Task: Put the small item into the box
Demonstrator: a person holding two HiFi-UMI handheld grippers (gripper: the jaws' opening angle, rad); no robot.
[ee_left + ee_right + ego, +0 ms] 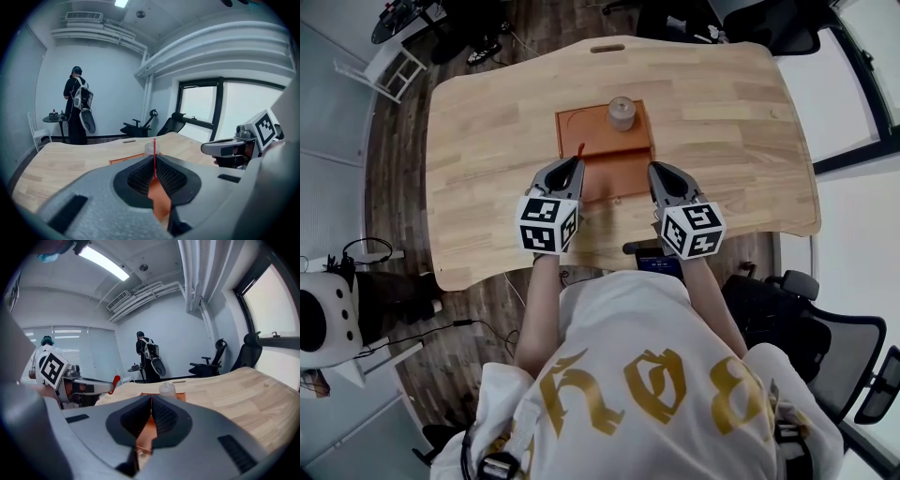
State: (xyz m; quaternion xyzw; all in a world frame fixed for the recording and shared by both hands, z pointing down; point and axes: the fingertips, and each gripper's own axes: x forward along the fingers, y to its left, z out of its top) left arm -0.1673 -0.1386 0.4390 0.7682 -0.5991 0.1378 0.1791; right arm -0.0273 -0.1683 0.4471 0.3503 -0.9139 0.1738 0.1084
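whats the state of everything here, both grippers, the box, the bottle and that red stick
left gripper: shut on the thin red stick, at the box's near left edge
thin red stick: held upright, not yet in the box
right gripper: shut, empty
box: flat on the table, looks open at the top
small bottle: upright on the box's far part

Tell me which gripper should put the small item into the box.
Left, I'd say. The left gripper is shut on the thin red stick, its tip at the box's edge. The right gripper is shut with nothing between its jaws.
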